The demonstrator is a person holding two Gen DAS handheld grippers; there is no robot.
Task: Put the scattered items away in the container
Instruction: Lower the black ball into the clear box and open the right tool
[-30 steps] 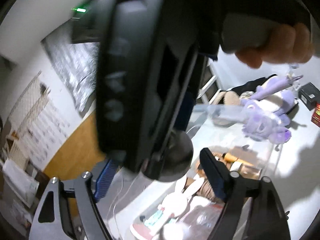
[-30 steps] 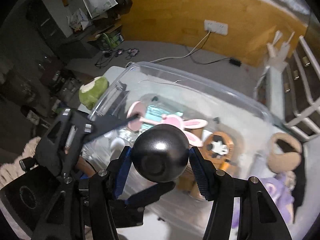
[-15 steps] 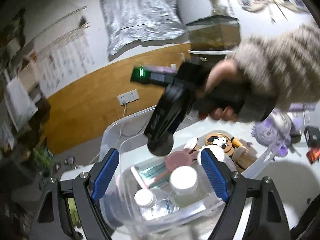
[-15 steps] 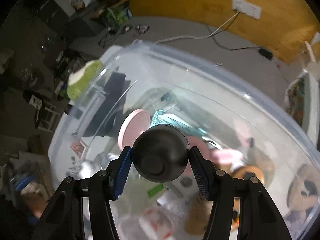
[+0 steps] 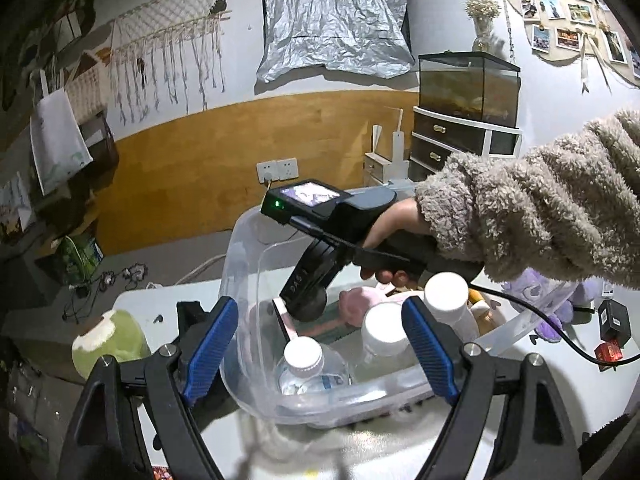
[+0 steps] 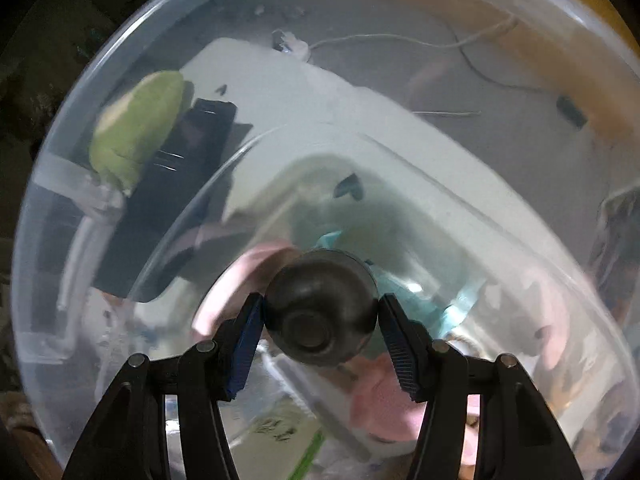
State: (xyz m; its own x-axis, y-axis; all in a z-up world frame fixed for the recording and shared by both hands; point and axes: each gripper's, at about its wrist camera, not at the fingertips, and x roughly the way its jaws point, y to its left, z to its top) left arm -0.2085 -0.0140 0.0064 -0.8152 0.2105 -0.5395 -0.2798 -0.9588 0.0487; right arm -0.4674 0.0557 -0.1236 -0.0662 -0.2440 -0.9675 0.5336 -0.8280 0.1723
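Observation:
A clear plastic container (image 5: 244, 280) stands on the white table and holds white-capped bottles (image 5: 302, 354), pink toys (image 5: 360, 306) and a teal packet. A hand in a fuzzy sleeve (image 5: 532, 208) lowers my right gripper (image 5: 308, 300) into it. In the right wrist view that gripper (image 6: 320, 314) is shut on a black round object (image 6: 320, 300), low inside the container (image 6: 120, 48) above a pink toy (image 6: 236, 280) and the teal packet (image 6: 404, 292). My left gripper (image 5: 320, 346) stands open at the container's near end, holding nothing.
A green coconut (image 5: 108, 344) sits on the table left of the container, seen through the wall in the right wrist view (image 6: 136, 128). A purple plush (image 5: 536, 284), a small black box (image 5: 614, 318) and a black cable (image 5: 560, 332) lie to the right.
My right gripper has gone down into the container with the black round object still in it. My left gripper has drawn back from beside the right one and now faces the container's end.

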